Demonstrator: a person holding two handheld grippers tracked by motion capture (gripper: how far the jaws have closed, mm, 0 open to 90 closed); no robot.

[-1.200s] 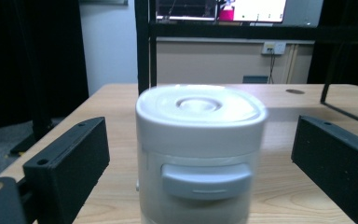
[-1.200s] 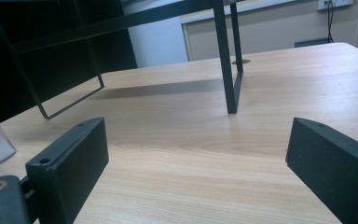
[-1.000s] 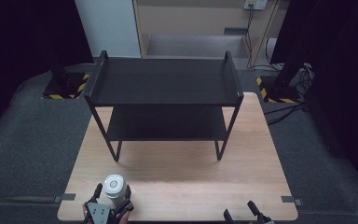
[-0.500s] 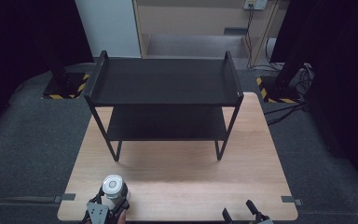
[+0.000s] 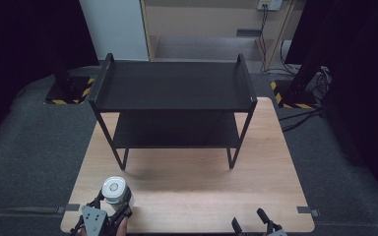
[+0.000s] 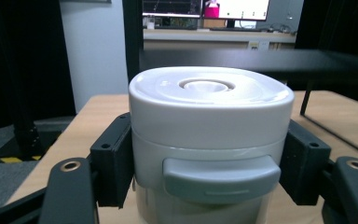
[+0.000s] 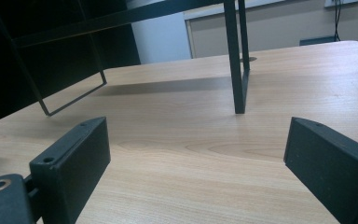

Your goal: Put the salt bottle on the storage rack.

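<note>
The left gripper point(image 5: 109, 212) has its jaws clenched on a white lidded canister point(image 5: 115, 191), one black pad pressed flat against each side just under the lid. They have just been closing onto it, and the canister now sits squarely between them, upright, near the front left corner of the wooden counter point(image 5: 187, 191). In the left gripper view the canister point(image 6: 209, 140) stands right against the jaws, its grey front latch facing back toward the gripper and a round knob in the middle of the lid.

Straight ahead of these jaws, well beyond the canister, stands a black two-tier shelf rack point(image 5: 174, 105). Its upper shelf crosses just above the lid's line in the left gripper view, and its left front leg lies ahead and slightly to one side.

The right gripper point(image 5: 253, 227) hovers low at the front right of the counter with its jaws released and spread wide, only bare wood between them. Ahead of those jaws, the rack's right front leg point(image 7: 237, 60) stands upright on the counter, a little off the middle of the gap, with the opposite leg frame farther off to their left.
</note>
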